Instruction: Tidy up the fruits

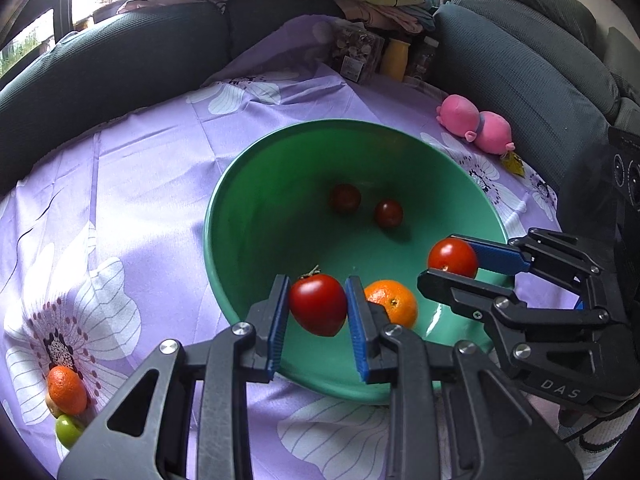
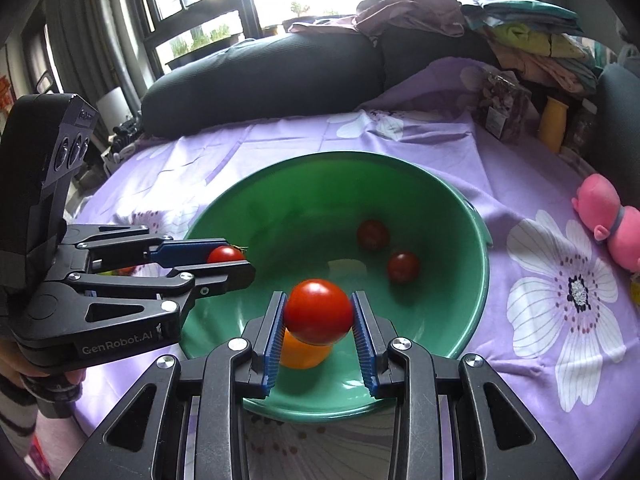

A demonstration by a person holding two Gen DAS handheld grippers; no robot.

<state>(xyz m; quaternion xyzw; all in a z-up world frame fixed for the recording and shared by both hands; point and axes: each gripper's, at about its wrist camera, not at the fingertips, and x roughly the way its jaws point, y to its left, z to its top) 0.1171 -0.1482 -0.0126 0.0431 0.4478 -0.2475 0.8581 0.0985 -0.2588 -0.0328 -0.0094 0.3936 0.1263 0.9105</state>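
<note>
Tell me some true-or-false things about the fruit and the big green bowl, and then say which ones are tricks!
1. Both grippers are holding a red tomato. True: the left gripper grips one tomato and the right gripper grips another tomato.
2. The green bowl has nothing in it. False: two small dark tomatoes and an orange lie inside.
3. A pink plush toy sits on the purple flowered cloth. True.
4. All the fruit is already in the bowl. False: another orange and a small green fruit lie out on the cloth.
5. The bowl is tipped upside down. False: it is right side up, open at the top.
</note>
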